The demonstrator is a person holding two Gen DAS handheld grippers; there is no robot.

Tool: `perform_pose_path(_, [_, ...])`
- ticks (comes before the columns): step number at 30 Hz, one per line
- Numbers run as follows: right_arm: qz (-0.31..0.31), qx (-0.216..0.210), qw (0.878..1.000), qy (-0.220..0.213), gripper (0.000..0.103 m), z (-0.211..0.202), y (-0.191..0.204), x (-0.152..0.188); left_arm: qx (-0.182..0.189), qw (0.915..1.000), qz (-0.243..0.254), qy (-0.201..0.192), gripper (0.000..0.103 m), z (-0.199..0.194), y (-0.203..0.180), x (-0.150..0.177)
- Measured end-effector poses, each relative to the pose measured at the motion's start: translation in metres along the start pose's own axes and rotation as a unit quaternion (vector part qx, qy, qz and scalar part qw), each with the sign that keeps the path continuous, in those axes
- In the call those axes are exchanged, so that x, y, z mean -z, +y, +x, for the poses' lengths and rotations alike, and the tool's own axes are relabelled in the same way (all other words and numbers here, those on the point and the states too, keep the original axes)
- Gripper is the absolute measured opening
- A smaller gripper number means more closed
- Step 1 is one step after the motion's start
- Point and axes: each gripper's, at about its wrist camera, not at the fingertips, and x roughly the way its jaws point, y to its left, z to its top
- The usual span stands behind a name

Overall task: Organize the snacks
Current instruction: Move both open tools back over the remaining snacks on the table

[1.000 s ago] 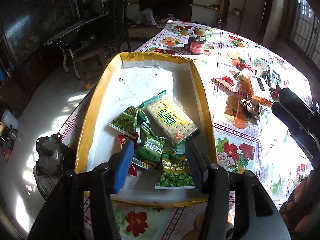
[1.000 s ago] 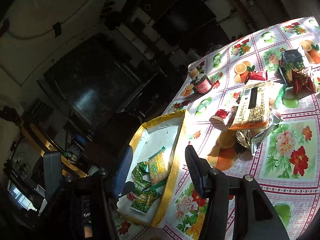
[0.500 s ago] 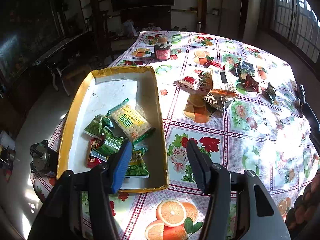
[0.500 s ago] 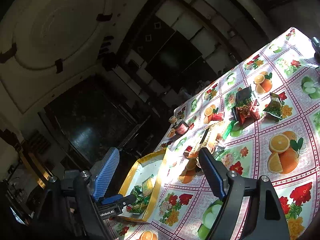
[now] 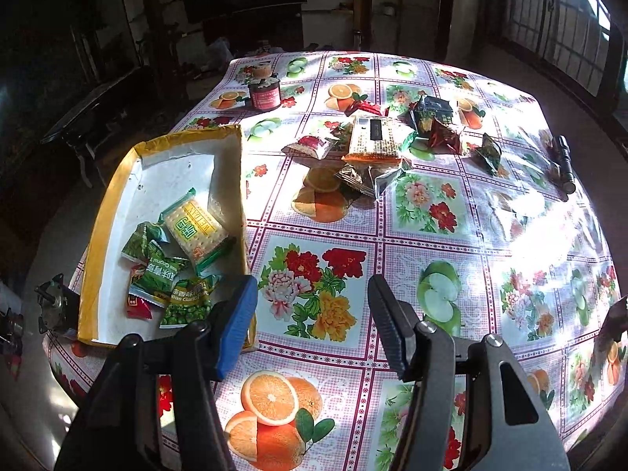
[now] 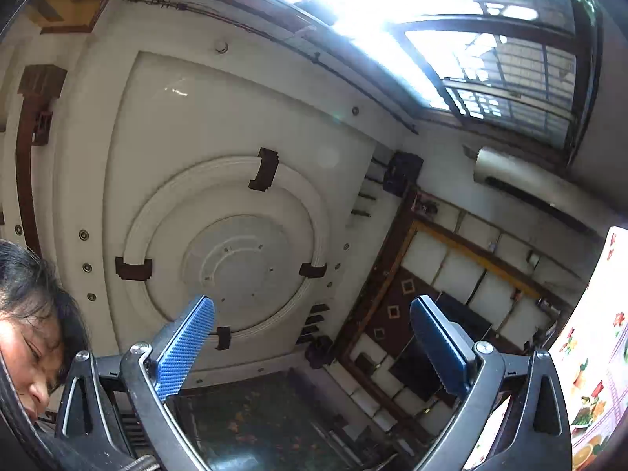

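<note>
Left tool (image 5: 312,306) backed off tray (image 5: 92,259), open, empty; right tool (image 6: 312,327) now aims ceilingward, open. More snacks (image 5: 373,139) remain on counter (image 5: 490,235).

My left gripper (image 5: 312,306): black frame, silver screws, one blue ribbed pad, one black. My right gripper (image 6: 312,331): both pads blue, dimpled. My hair black.

Hard sunlight pours from the barred window (image 6: 506,74), blowing out its panes; white glare washes the glossy floral tablecloth (image 5: 549,231) at right; dim room behind; fisheye bending every edge.
</note>
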Motion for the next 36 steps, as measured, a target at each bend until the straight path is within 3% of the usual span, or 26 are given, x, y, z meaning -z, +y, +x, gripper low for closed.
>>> perform_pose_path(3, [-0.061,0.004,0.996,0.069,0.101,0.017,0.014,0.003,0.005,1.0,0.008,-0.003,0.059,-0.003,-0.01,-0.001])
perform_pose_path(5, [-0.09,0.04,0.99,0.103,0.101,0.022,0.013,0.013,0.007,0.9999,0.012,-0.005,0.06,-0.005,-0.015,-0.002])
perform_pose_path(9, [-0.078,0.096,0.975,0.186,0.101,0.02,-0.012,0.022,0.007,0.9997,0.018,-0.011,0.06,-0.008,-0.021,-0.005])
perform_pose_path(12, [-0.051,0.128,0.951,0.277,0.101,0.027,-0.035,0.028,0.005,0.9996,0.02,-0.019,0.06,-0.011,-0.022,-0.007])
perform_pose_path(17, [-0.058,0.199,0.912,0.353,0.101,0.028,-0.061,0.049,0.006,0.9995,0.017,-0.025,0.064,-0.012,-0.02,-0.008])
perform_pose_path(23, [-0.119,0.242,0.88,0.391,0.101,0.024,-0.059,0.061,0.005,0.9996,0.011,-0.025,0.065,-0.009,-0.015,-0.01])
perform_pose_path(32, [-0.151,0.287,0.854,0.407,0.101,0.018,-0.083,0.082,0.015,0.9998,0.003,-0.009,0.068,0.004,-0.01,-0.01])
perform_pose_path(36, [-0.162,0.319,0.834,0.42,0.101,0.02,-0.095,0.09,0.022,0.9998,-0.003,0.005,0.068,0.015,-0.006,-0.01])
